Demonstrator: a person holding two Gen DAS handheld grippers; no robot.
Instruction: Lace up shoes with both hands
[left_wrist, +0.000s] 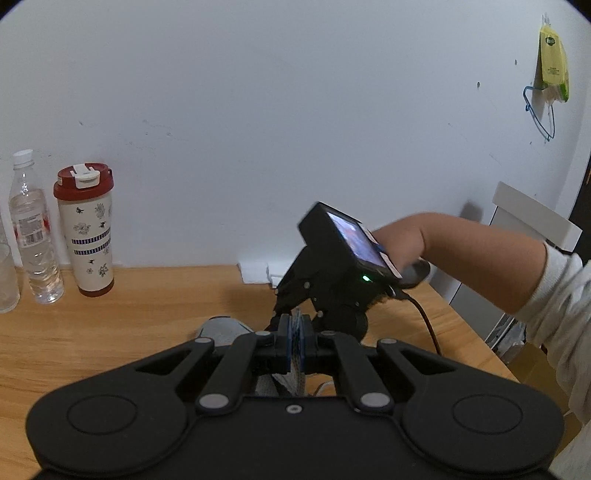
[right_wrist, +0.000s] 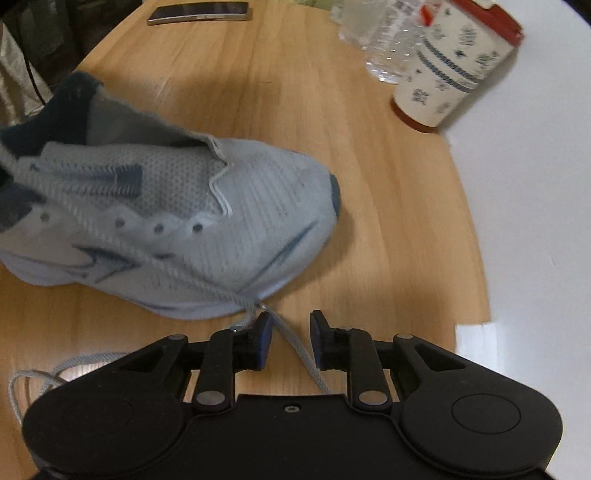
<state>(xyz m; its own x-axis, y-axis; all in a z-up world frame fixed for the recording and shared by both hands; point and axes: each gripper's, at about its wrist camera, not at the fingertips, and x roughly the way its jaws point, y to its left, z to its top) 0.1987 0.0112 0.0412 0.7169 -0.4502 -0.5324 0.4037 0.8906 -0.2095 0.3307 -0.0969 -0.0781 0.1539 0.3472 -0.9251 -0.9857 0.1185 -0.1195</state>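
A light blue-grey sneaker lies on its side on the wooden table, toe pointing right, its eyelets empty. Its grey lace runs across the upper and down between the fingers of my right gripper, which is open; the lace tip rests by the left finger. In the left wrist view my left gripper is shut on a grey-blue woven strip, apparently the lace. Only the sneaker's toe shows there. The right gripper, held by a person's hand, hangs just beyond.
A red-lidded patterned tumbler and a clear water bottle stand at the table's wall side. A phone lies at the far end. White paper lies by the wall. A cable trails from the right gripper.
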